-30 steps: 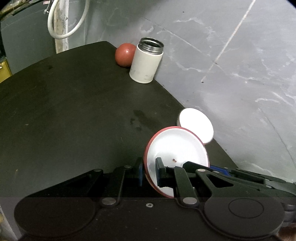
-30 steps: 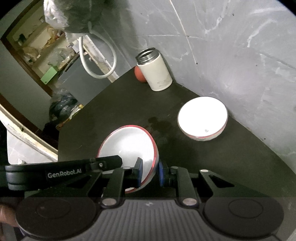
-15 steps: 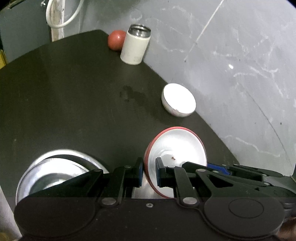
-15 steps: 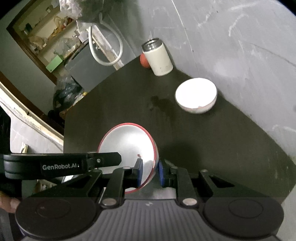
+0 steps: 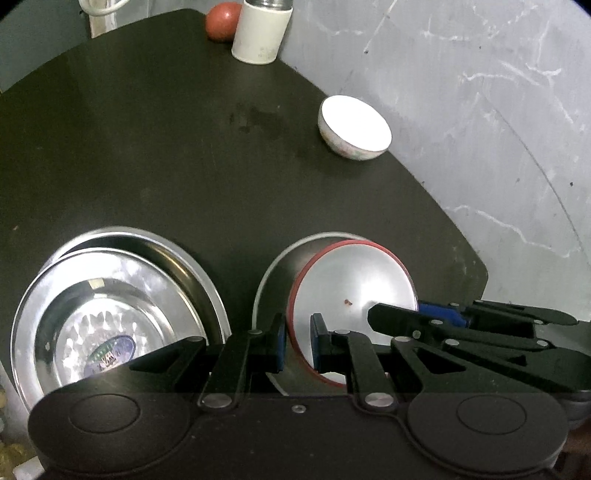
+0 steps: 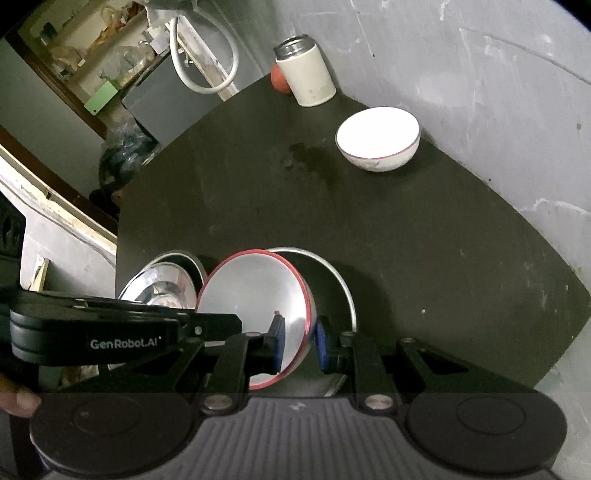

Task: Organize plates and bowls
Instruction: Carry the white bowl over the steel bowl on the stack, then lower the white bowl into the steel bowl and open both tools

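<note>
Two claws hold one red-rimmed bowl (image 5: 351,291)

The left gripper (image 5: 298,341) and the right gripper (image 6: 300,345) each pinch its rim, closed tight. It hangs tilted over a steel plate (image 6: 340,288) on the black table (image 5: 147,147).

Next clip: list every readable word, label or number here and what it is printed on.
"GenRobot.AI": white lettering on the left gripper body, seen from the right wrist view.
Oval sticker on the steel plate: print too blurred to read.
Mark on the white canister: too small to read.
</note>
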Motion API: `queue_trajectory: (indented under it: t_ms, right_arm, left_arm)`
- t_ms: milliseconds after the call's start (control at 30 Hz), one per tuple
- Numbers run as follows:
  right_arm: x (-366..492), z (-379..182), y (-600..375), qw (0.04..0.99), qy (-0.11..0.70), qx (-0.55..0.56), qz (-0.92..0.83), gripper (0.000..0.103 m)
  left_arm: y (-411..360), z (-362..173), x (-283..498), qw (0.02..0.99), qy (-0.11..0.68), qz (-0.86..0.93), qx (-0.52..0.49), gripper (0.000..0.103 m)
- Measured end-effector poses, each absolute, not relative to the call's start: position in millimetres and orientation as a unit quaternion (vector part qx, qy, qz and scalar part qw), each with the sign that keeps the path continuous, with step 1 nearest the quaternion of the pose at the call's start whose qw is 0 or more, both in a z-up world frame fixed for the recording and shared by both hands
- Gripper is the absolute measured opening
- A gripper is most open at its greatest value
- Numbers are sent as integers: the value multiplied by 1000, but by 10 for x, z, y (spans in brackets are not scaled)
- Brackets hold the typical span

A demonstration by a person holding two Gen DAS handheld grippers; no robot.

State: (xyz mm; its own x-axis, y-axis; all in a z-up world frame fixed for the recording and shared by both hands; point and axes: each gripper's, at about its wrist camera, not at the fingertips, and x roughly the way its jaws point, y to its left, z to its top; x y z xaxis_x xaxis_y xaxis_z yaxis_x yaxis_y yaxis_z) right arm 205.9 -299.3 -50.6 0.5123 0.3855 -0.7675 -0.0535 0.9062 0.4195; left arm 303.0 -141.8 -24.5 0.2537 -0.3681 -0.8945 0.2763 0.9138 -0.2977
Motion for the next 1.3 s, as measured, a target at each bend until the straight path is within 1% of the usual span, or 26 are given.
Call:
queue_trajectory:
  t_ms: [400, 1000, 1067, 1267, 1300]
  right_arm:
    - [2058, -524, -2965, 846, 489, 165, 129, 20]
    - [2083, -563, -2976, 843, 495, 166, 128, 21]
    - [2082, -562, -2975, 843, 496, 167, 128, 23]
    - [2080, -573, -2985, 842, 497, 168, 126, 23]
    - [2076, -574, -2983, 842, 497, 168, 126, 25]
  left_arm:
    - [-1421, -337, 3054, 778, 595, -198, -44, 14]
    - [-1453, -356, 3053, 776, 598, -197, -43, 14]
    - [-1454, -356, 3053, 776, 598, -197, -43, 14]
    - [-1460, -359, 3057, 776, 598, -197, -43, 14]
    - [-1460, -360, 3056, 776, 598, -197, -44, 14]
